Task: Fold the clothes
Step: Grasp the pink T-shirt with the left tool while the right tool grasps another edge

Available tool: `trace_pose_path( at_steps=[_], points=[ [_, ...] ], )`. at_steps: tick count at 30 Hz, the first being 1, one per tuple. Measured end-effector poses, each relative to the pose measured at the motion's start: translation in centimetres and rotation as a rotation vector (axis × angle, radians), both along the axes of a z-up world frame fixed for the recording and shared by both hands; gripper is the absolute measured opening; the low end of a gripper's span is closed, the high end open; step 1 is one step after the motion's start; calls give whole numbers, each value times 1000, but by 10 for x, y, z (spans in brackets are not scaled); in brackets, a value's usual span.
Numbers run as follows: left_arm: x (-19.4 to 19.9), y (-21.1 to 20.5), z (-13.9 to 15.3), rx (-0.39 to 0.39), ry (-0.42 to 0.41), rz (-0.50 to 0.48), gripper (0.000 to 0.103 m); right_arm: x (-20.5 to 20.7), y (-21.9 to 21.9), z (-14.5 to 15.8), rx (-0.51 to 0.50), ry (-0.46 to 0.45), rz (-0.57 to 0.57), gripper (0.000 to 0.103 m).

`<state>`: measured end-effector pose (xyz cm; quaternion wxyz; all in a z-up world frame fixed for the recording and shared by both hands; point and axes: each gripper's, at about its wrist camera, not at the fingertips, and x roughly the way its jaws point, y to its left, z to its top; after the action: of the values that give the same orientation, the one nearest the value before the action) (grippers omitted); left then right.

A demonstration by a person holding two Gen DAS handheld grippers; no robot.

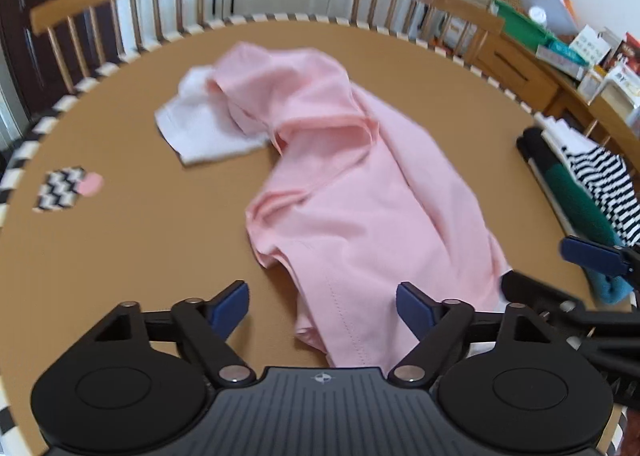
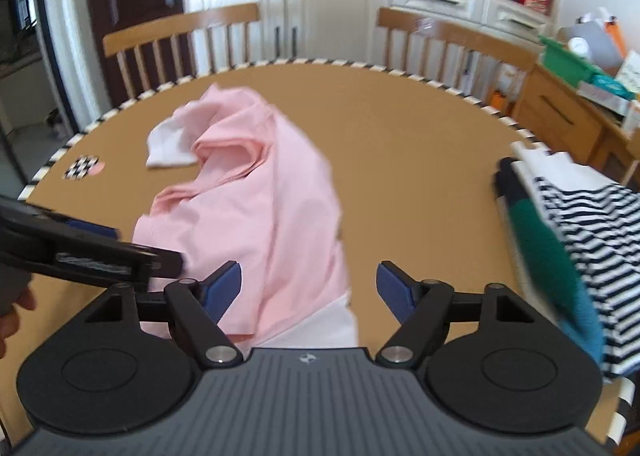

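A crumpled pink shirt with white sleeve parts lies across the middle of the round brown table; it also shows in the right wrist view. My left gripper is open, its jaws either side of the shirt's near hem, just above it. My right gripper is open over the shirt's near right edge, holding nothing. The right gripper shows at the right edge of the left wrist view; the left gripper shows at the left of the right wrist view.
A stack of folded clothes, striped, green and dark, sits at the table's right edge. A small zigzag-patterned patch with a pink spot lies at the left. Two wooden chairs stand behind the table. A cluttered sideboard is at right.
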<state>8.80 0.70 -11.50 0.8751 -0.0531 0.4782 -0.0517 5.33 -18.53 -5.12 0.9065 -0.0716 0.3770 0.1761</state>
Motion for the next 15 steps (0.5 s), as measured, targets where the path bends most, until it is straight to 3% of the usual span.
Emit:
trace_pose_path(
  at_steps=[2,3,7,8,9,15],
  points=[
    [4,-2,-6,-3,18,3,68,1,9,-7,-34,5,26,76],
    [4,-2,-8,-22,17,-6,54,1,12,-10,-50,5,39,74],
    [8,2,-12,-83,31,-21,23,5,21,-19,-71,47,69,50],
    [7,4,-12,-92,26,-18,8,6,22,-20,-67,60,71,45],
    [6,6,-11,-102,18,-13,8,6,22,-21,-62,67,71,39],
    [-21,24,19,-167,-79,14,6,-6,16,-12,-19,81,114,46]
  ],
)
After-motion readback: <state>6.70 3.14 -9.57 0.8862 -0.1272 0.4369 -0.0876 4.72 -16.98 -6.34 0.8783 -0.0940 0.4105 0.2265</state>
